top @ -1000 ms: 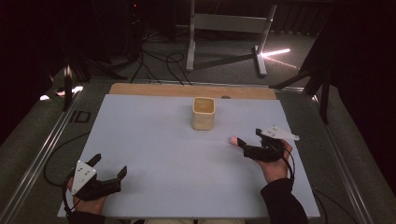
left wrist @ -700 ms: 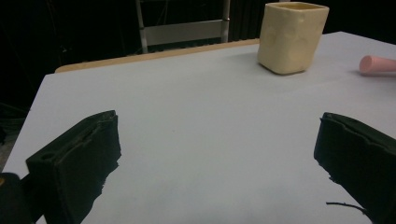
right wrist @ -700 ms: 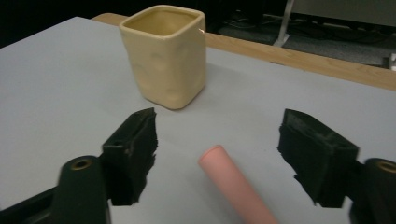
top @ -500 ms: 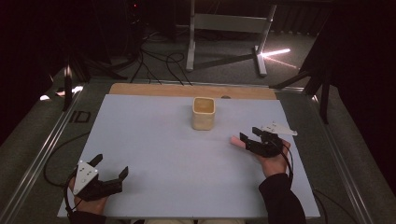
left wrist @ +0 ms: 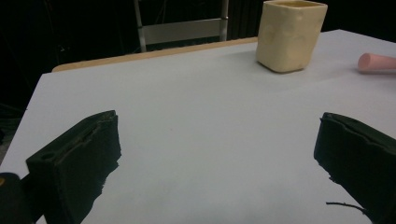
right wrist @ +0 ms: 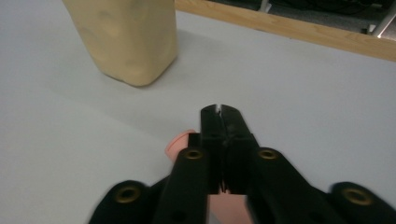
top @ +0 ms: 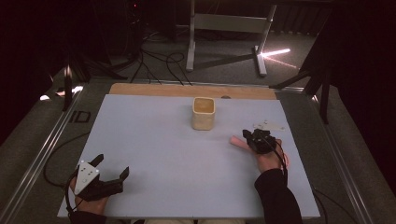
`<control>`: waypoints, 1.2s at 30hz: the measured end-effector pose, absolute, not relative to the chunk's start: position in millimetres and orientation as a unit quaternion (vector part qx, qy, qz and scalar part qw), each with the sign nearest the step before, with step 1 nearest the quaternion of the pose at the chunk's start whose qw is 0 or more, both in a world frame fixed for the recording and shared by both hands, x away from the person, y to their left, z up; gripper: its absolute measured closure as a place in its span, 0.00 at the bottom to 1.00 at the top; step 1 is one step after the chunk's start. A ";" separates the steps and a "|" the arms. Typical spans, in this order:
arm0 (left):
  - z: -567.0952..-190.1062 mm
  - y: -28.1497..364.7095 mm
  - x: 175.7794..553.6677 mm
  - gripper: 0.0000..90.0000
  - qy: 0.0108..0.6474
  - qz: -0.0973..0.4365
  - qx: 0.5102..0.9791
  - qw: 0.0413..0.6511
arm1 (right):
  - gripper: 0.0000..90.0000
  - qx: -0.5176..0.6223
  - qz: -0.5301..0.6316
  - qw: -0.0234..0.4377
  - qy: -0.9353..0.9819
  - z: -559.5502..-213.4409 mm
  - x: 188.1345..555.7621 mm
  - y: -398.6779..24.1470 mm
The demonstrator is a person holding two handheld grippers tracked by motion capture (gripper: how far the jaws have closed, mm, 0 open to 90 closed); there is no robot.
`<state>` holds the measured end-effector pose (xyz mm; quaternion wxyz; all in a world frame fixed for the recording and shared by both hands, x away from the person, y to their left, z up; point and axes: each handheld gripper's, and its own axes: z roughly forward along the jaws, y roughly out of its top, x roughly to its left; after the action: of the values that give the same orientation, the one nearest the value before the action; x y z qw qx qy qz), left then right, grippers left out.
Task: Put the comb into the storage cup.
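Note:
A pink stick (top: 236, 140) lies on the white table top (top: 154, 144), right of the middle. My right gripper (top: 246, 136) is low over it and has just been closing. In the right gripper view its jaws (right wrist: 219, 110) meet at the tips with nothing between them, and the pink stick (right wrist: 179, 145) shows underneath and to their left. A cream square cup (top: 203, 113) stands upright at the far middle, beyond the right gripper (right wrist: 126, 37). My left gripper (top: 112, 166) rests open near the front left corner. Its view shows the cup (left wrist: 289, 35) and the stick's end (left wrist: 376, 62) far off.
A wooden strip (top: 187, 89) runs along the table's far edge. Beyond it, cables and a metal stand's legs (top: 224, 28) are on the dark floor. A rail (top: 42, 154) lines the table's left side.
The right gripper has moved left and down over the pink stick, and its jaws have gone from wide apart to closed. The left gripper has stayed put.

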<state>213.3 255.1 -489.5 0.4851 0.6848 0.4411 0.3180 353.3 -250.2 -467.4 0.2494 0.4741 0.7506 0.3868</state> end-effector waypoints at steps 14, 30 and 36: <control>-489.5 254.7 213.1 0.01 0.439 0.318 0.686 0.485 | 1.00 0.516 0.344 0.225 0.752 -492.3 374.7 -242.5; -490.1 254.5 213.4 0.02 0.438 0.321 0.689 0.481 | 1.00 0.509 0.306 0.207 0.778 -498.9 374.3 -237.6; -490.2 254.3 213.5 0.02 0.438 0.321 0.689 0.481 | 1.00 0.482 0.293 0.201 0.801 -497.7 364.8 -230.7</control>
<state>213.5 254.3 -490.2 0.4806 0.6890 0.4376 0.3205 364.8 -230.7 -497.7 0.2007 0.4822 0.8008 0.2932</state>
